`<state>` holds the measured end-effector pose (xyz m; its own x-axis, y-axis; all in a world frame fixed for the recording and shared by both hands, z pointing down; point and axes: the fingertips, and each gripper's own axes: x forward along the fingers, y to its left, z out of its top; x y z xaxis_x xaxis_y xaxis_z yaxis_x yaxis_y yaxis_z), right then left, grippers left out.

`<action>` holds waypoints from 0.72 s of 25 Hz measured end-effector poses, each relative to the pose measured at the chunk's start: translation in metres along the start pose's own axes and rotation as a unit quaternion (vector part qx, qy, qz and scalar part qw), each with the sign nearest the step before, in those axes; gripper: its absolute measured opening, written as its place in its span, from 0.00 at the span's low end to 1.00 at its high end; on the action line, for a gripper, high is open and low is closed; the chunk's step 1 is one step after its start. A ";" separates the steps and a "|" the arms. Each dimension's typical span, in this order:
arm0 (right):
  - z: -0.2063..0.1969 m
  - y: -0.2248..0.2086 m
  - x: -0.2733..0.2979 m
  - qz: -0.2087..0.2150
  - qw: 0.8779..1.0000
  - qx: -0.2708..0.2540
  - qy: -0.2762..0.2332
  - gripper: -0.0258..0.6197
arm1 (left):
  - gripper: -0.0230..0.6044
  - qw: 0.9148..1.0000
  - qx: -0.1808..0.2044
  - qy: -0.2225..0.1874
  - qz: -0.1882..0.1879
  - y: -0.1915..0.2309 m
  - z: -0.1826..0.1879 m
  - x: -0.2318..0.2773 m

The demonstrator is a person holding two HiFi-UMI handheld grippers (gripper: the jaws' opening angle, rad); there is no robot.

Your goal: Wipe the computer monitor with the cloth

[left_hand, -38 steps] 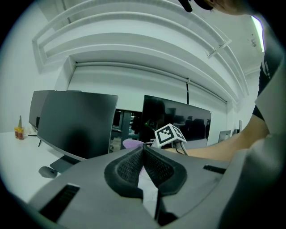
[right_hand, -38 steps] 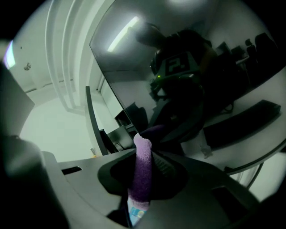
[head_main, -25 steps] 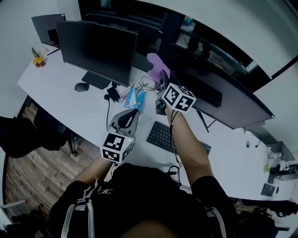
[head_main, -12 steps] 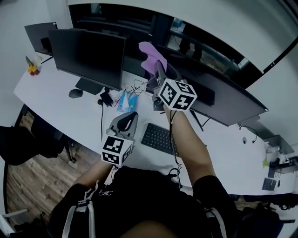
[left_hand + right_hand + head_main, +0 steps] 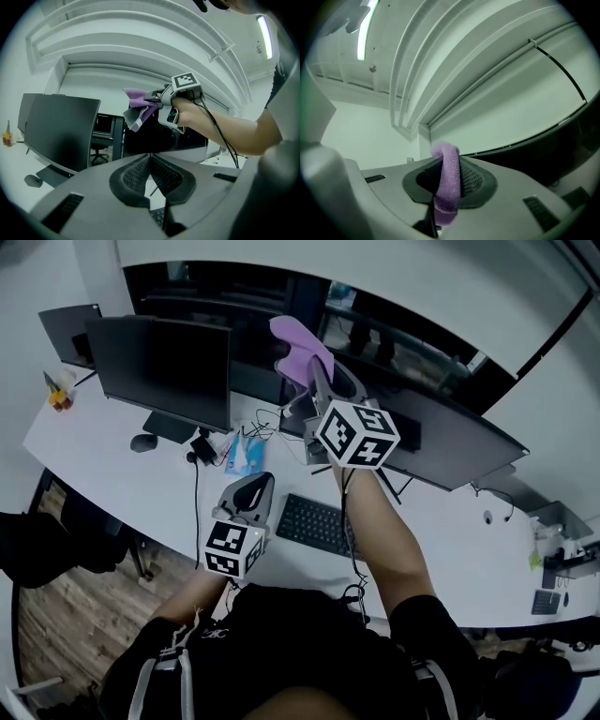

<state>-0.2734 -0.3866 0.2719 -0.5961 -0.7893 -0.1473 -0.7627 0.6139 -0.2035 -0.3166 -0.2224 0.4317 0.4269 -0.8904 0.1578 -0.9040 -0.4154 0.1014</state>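
Worktop [image 5: 112, 465] in white, seen steeply from above, with the person's arms reaching forward over it. Nearest the body, the left gripper [image 5: 255, 486] hangs low by the front edge, its fingers pressed together with nothing between them, just left of a black keyboard [image 5: 314, 524]. Past the keyboard, the right gripper [image 5: 314, 376] is raised on an outstretched arm. Its fingers are clamped on a fold of purple cloth [image 5: 295, 345], which stands up beyond the fingertips and droops to the left. Behind the cloth is the wide monitor [image 5: 450, 442], dark, its screen facing the person. Its long axis runs left to right across the worktop, and the cloth is at its upper left end. Whether cloth and screen touch cannot be told. The right hand is much the nearer to the screen, so a wipe would probably travel rightward along that long axis from this corner. Farther left, well apart from the cloth, a second monitor [image 5: 159, 357] stands on its own foot, with a mouse [image 5: 142, 442] in front of it.
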 end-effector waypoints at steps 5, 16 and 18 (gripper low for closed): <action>0.018 -0.021 -0.018 -0.013 1.000 -0.003 -0.011 0.17 | 0.06 1.000 0.002 -0.003 -0.014 -0.021 0.003 0.013; 0.051 -0.079 -0.071 -0.074 0.997 -0.035 -0.016 0.17 | 0.06 0.999 0.010 0.007 -0.045 -0.070 0.001 0.035; 0.056 -0.089 -0.079 -0.089 0.994 -0.055 -0.010 0.17 | 0.06 0.998 0.014 0.006 -0.054 -0.082 0.003 0.039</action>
<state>-0.1441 -0.3791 0.2476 -0.4453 -0.8848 -0.1370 -0.8791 0.4611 -0.1204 -0.2264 -0.2234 0.4267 0.5222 -0.8378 0.1593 -0.8528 -0.5143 0.0903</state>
